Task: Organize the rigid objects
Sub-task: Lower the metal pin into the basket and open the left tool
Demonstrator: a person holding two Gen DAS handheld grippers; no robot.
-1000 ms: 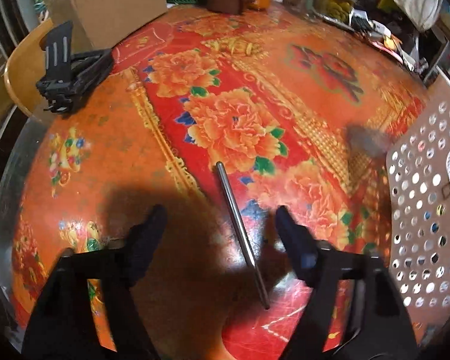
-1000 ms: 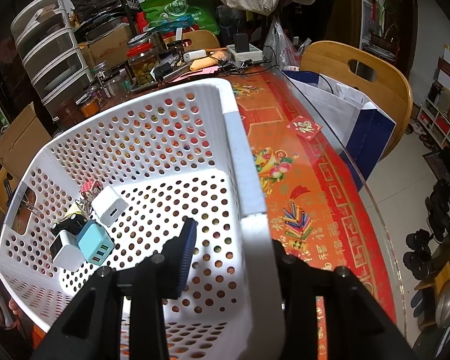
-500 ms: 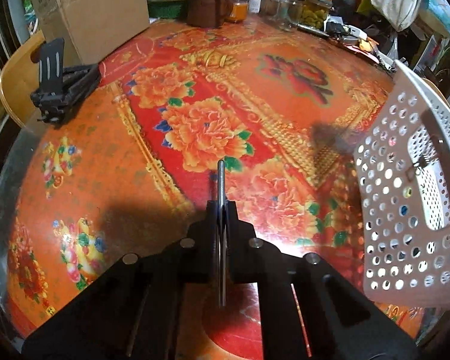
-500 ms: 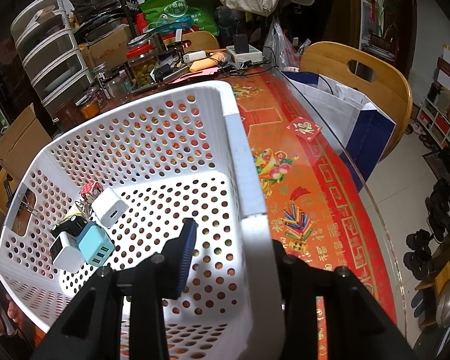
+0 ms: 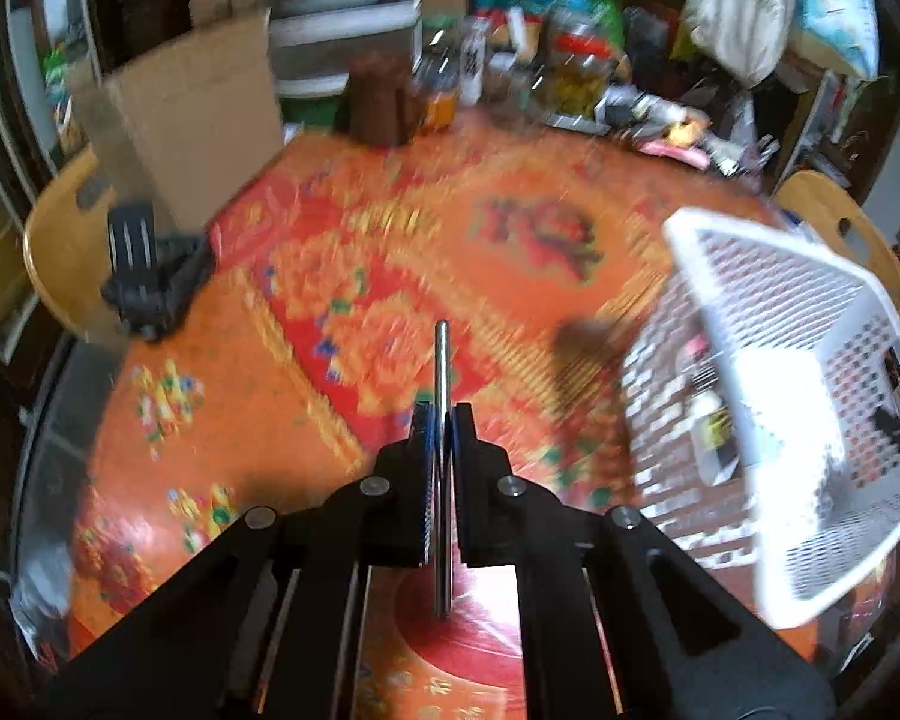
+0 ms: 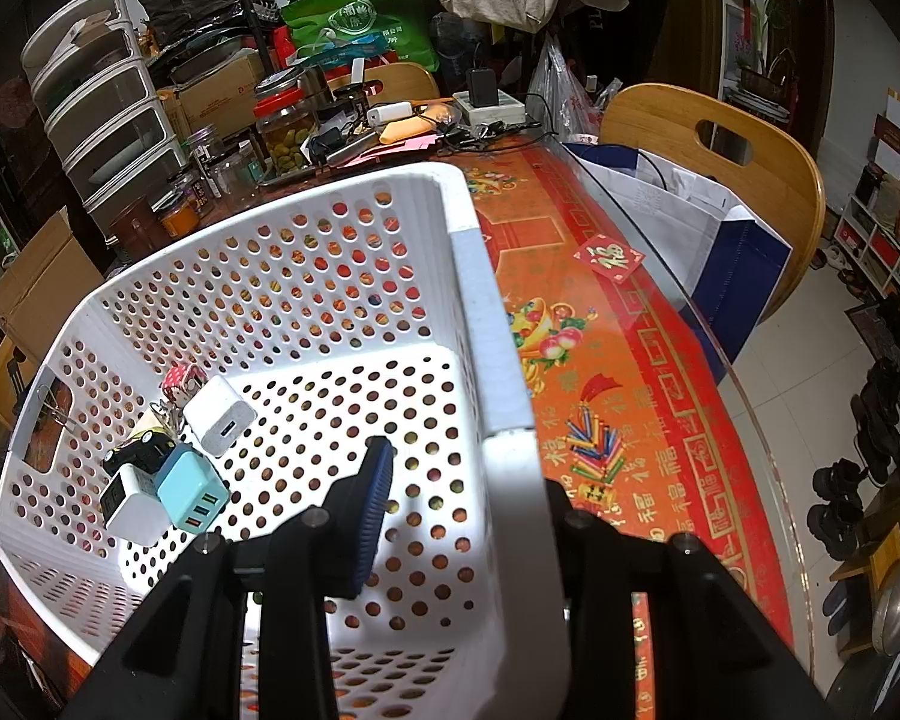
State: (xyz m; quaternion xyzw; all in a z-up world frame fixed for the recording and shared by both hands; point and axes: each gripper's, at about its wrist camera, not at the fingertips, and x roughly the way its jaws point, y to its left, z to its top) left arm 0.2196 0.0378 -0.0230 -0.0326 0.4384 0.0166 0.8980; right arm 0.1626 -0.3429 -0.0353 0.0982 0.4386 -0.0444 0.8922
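Observation:
My left gripper (image 5: 443, 420) is shut on a thin metal rod (image 5: 442, 360), which sticks out past the fingertips and hangs above the red flowered tablecloth (image 5: 330, 312). The white perforated basket (image 5: 810, 396) stands tilted at the right of the left wrist view. My right gripper (image 6: 450, 480) is shut on the basket's near right wall (image 6: 498, 396), one finger (image 6: 366, 498) inside and the other hidden outside. Inside the basket lie a white charger (image 6: 219, 414), a light-blue charger (image 6: 192, 495), another white plug (image 6: 132, 504) and small items at its left end.
A black folding stand (image 5: 150, 276) lies at the table's left edge near a cardboard box (image 5: 192, 120). Jars (image 6: 285, 132), a brown mug (image 5: 378, 96) and clutter line the far side. Wooden chairs (image 6: 720, 150) stand around the table, one holding a white and blue bag (image 6: 690, 228).
My left gripper closed on the rod that lay on the tablecloth and lifted it off the cloth; the view rose and the basket came further into sight. The right gripper kept still.

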